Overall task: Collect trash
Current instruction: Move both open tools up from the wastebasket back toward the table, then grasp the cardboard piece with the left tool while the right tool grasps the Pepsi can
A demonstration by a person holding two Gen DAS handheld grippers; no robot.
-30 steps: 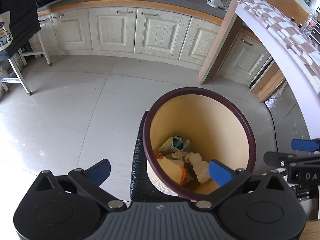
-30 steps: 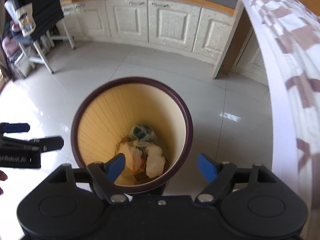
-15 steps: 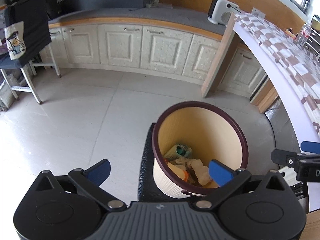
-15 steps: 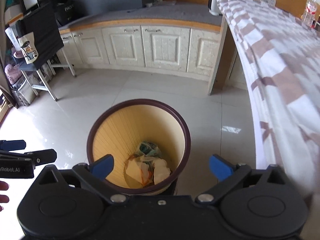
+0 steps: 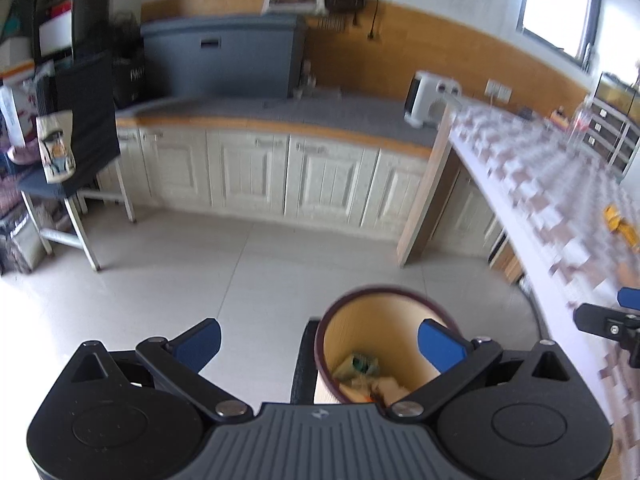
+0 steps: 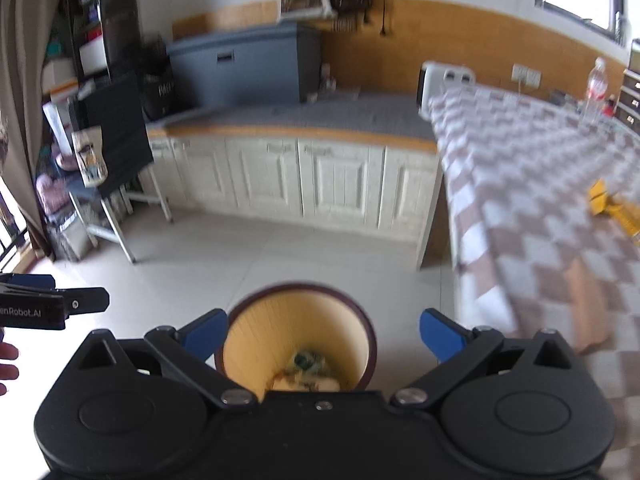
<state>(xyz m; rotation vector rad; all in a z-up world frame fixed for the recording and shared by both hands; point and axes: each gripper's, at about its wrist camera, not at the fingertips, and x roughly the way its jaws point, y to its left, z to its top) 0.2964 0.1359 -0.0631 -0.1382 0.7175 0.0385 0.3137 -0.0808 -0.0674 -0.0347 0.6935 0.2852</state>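
A tan waste bin (image 5: 372, 320) with a dark maroon rim stands on the tiled floor, low in both views, bin (image 6: 296, 320). Crumpled paper and wrappers (image 5: 364, 372) lie at its bottom, trash (image 6: 308, 368). My left gripper (image 5: 320, 344) hangs above the bin's left side, open, nothing between its blue pads. My right gripper (image 6: 320, 336) is above the bin, open wide and empty. A yellow wrapper (image 6: 604, 204) lies on the checked tablecloth, also the yellow wrapper (image 5: 616, 224). The right gripper's tip (image 5: 608, 320) shows at the left view's right edge.
A table with a checked cloth (image 6: 540, 184) runs along the right. Cream cabinets (image 5: 280, 176) under a grey counter line the far wall. A white heater (image 5: 430, 98) and a plastic bottle (image 6: 596, 92) stand further back. A chair with dark cloth (image 5: 80, 152) is at the left.
Both grippers rose and tilted upward, so the bin shrank toward the bottom of each view and the far wall and tabletop came into sight. The right jaws spread wider.
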